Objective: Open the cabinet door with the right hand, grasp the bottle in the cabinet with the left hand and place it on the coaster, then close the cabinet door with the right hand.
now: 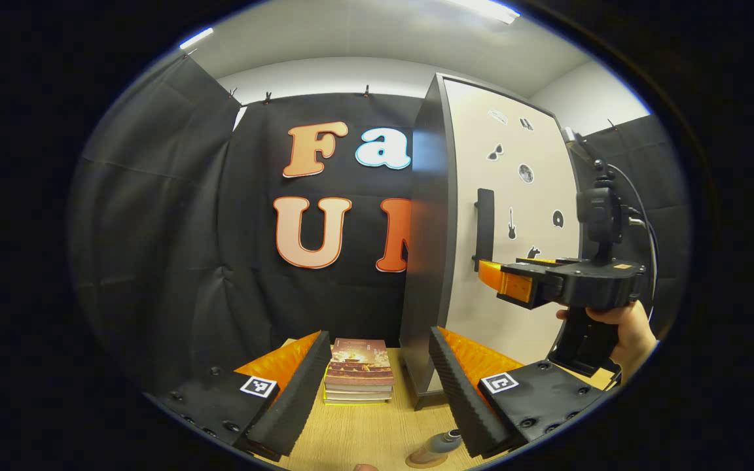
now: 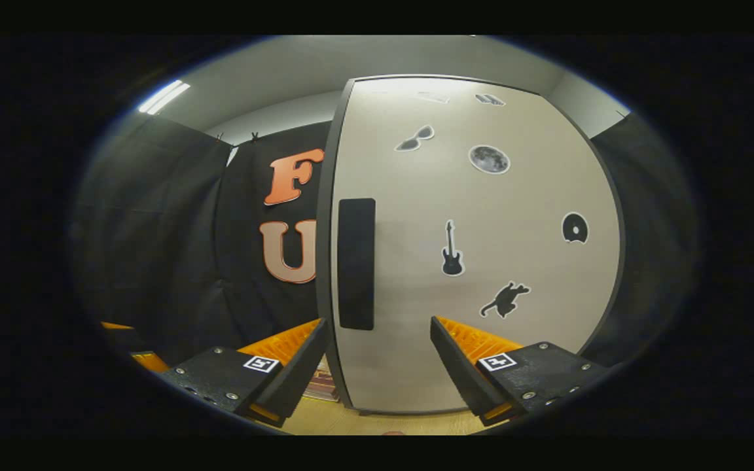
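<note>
A: Where was the bottle [image 1: 441, 445]?
B: In the left gripper view it stood on the round coaster [image 1: 424, 461] at the near edge of the wooden table [image 1: 364, 432], low in the frame, just inside the left gripper's right-hand finger. Its top was partly hidden by that finger.

A: And the cabinet door [image 2: 482, 248]?
B: It looked closed, or very nearly so; I could not tell whether it was fully seated. Its pale face carried small stickers: sunglasses, a moon, a guitar, a cat and a disc. The dark upright handle [image 2: 356, 263] sat near the door's left edge.

A: How was the right gripper [image 2: 377, 353]?
B: Its fingers were spread wide, with nothing between them. In its own view they pointed at the lower part of the door, the handle just above the left finger. In the left gripper view it sat to the right, carried by a hand [image 1: 626, 330], its fingertips close to the handle without clearly touching it.

A: The left gripper [image 1: 377, 379]?
B: Also wide apart and empty, held back above the near table.

A: Anything else?
B: A stack of books [image 1: 359, 371] lay on the table farther off, between the left gripper's fingers and just left of the cabinet's [image 1: 426, 248] dark side panel.
</note>
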A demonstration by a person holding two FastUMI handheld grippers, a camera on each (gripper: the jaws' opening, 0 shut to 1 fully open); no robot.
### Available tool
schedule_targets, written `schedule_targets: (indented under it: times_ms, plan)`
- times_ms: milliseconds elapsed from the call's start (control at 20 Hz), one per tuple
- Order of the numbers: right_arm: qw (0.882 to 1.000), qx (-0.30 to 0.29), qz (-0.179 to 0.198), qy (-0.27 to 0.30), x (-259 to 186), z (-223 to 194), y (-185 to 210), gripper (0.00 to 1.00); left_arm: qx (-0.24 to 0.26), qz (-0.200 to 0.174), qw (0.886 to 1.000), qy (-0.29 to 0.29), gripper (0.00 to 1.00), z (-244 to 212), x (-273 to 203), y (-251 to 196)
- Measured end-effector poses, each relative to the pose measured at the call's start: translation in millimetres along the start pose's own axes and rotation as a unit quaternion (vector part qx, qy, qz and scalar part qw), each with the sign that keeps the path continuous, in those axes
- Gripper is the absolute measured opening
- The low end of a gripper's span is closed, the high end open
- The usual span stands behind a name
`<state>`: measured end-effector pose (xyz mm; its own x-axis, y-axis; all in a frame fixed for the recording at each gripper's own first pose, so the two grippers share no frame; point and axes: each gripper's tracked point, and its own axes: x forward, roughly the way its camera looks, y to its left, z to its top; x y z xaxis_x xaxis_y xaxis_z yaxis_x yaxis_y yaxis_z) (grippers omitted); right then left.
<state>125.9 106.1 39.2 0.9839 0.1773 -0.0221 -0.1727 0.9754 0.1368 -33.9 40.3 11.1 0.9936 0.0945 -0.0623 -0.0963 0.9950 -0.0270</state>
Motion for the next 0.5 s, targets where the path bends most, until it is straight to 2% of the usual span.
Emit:
schedule_targets:
  times_ms: [500]
  plan:
    - [1.0, -0.003, -0.012, -0.018, -96, 14, -13, 0.95, 0.002, -0.006, 1.0, -0.002, 0.99, -10, 0, -21]
